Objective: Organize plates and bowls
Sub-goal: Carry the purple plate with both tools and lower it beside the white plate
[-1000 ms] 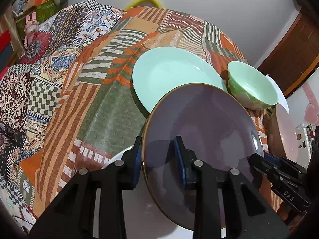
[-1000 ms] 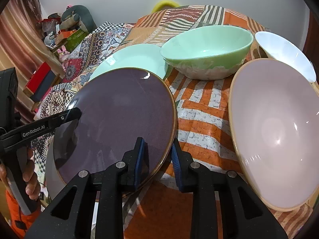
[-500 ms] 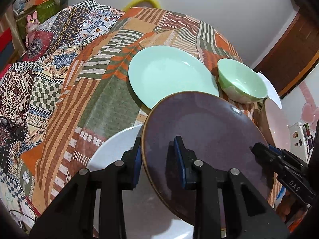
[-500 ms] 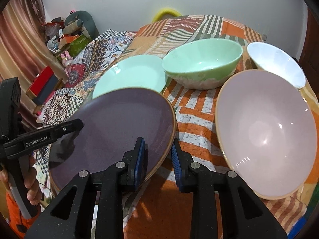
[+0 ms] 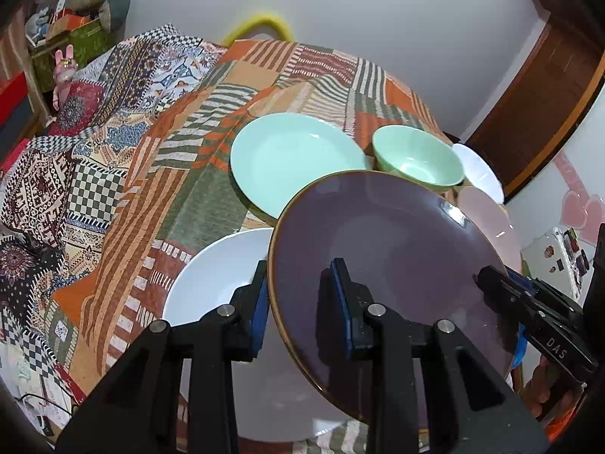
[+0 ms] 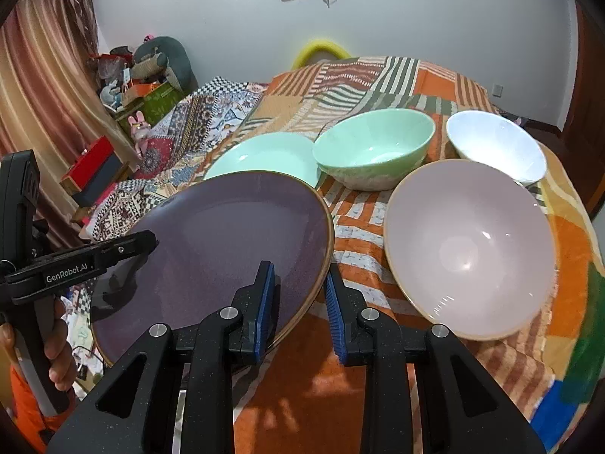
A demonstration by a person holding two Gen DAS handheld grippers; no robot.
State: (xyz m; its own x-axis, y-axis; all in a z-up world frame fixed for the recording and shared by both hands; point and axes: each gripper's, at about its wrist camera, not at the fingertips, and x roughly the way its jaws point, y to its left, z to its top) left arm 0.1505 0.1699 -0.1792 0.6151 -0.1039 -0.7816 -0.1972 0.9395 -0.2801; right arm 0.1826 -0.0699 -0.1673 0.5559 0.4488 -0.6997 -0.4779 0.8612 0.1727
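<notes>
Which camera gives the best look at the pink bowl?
The right wrist view: the pink bowl shows whole, rim and inside. The left wrist view shows only a sliver of it behind the purple plate.

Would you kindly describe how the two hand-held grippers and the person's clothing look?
Each hand-held gripper, left and right, is matte black with speckled arms, silver pivot pins and blue ribbed pads. White lettering marks the side bars. An orange sleeve shows.

purple plate [image 5: 397, 249]: glazed ceramic, satin, fine speckle | pink bowl [image 6: 469, 246]: glossy glaze | green bowl [image 6: 374, 147]: smooth, possibly glass | bedspread [image 5: 124, 196]: matt woven cloth
</notes>
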